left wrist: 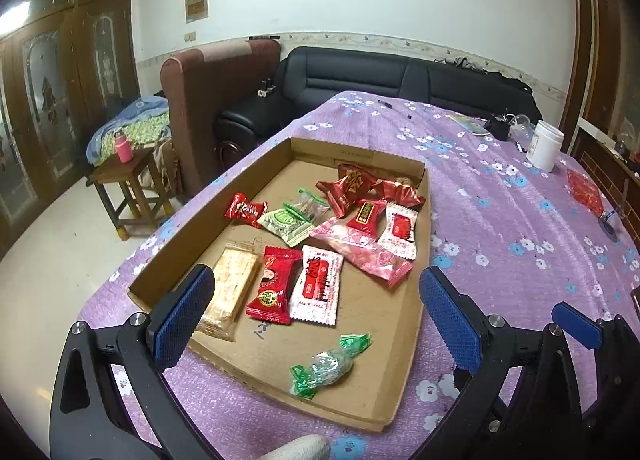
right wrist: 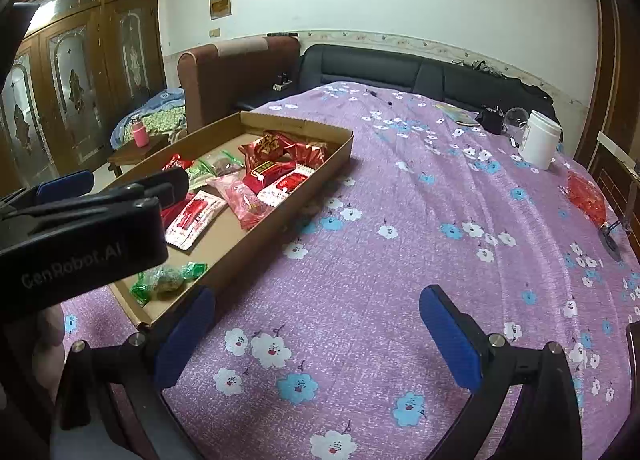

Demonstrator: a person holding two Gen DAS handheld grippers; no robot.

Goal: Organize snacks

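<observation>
One cardboard tray point(left wrist: 276, 356) holds eleven wrapped snacks, one green-wrapped candy point(left wrist: 326, 366) at 6 o'clock; left gripper point(left wrist: 316, 316) and right gripper point(right wrist: 316, 340) both wide, empty.

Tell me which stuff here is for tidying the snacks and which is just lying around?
For the job:
cardboard tray
snack packets
green-wrapped candy
left gripper
right gripper

Just lying about:
white jar
red bag
pen
pink bottle

Snack packets point(left wrist: 320, 236) in cardboard tray point(left wrist: 172, 244) on table point(right wrist: 400, 219); jar point(left wrist: 545, 144) far right; sofa point(left wrist: 360, 79) behind
</observation>
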